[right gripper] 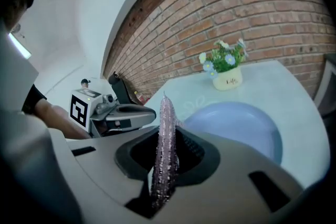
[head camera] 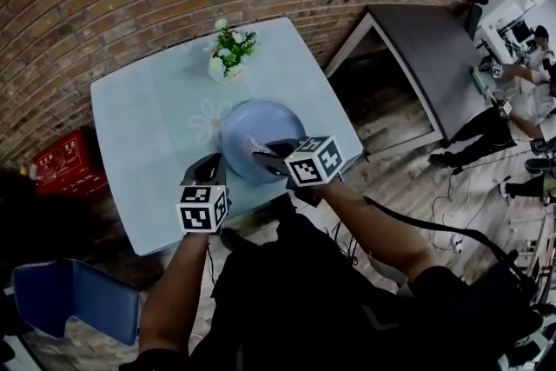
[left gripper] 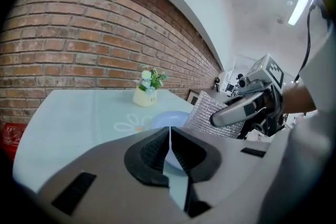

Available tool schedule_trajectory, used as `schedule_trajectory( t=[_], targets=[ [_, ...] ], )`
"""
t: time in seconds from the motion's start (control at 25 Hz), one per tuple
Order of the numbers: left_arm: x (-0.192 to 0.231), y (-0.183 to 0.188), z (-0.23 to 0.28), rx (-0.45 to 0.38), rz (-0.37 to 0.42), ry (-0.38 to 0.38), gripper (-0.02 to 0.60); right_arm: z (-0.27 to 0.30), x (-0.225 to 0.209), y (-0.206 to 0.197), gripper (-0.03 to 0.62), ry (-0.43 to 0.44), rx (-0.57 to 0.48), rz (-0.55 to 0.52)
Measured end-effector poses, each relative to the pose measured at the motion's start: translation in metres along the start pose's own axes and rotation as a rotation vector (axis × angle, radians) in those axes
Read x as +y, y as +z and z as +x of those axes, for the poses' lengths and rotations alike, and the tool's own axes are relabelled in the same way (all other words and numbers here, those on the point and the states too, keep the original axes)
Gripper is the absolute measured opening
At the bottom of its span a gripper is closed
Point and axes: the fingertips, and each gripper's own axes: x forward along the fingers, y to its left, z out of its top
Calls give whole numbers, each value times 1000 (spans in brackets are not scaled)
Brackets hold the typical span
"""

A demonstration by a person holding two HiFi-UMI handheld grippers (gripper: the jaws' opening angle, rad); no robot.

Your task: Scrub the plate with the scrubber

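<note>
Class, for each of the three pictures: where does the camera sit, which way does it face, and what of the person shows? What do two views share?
Head view: on the person's head, facing steeply down at table, plate, both forearms, left gripper, right gripper.
Left gripper view: along its shut jaws towards the brick wall; right hand shows.
Right gripper view: along jaws clamping the scrubber; left forearm shows.
Both gripper views share plate, flower pot.

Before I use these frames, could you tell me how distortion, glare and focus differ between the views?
Head view: heavy fisheye bows the table edges and darkens the corners. Left gripper view: a ceiling light glares top right; the near jaws are soft. Right gripper view: the scrubber is softer up close, the plate crisper.
</note>
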Motion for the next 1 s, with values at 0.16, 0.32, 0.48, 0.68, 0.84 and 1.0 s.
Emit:
schedule_trajectory(
  t=[0.16, 0.32, 0.48, 0.68, 0.84, 1.0],
  targets=[
    [-11, 33, -15, -80, 26, -7, 14, -29, 13, 41, 69, 20, -128, -29],
    [-24, 65, -30, -143, 54, -5, 12, -59, 14, 74, 69, 26, -234, -38],
    [-28, 96, -38, -181, 76, 40, 12, -83, 14, 95, 69, 37, -283, -83],
    [-39, 136, -46, -262, 41, 81, 10, -124, 7, 125, 69, -14, -349, -182],
    [-65, 154, -60, -317, 49, 73, 11, -160, 4, 137, 67, -74, -415, -248],
    [-85, 177, -64, -364, 73, 93, 11, -190, -5, 148, 67, -132, -463, -322]
  ],
)
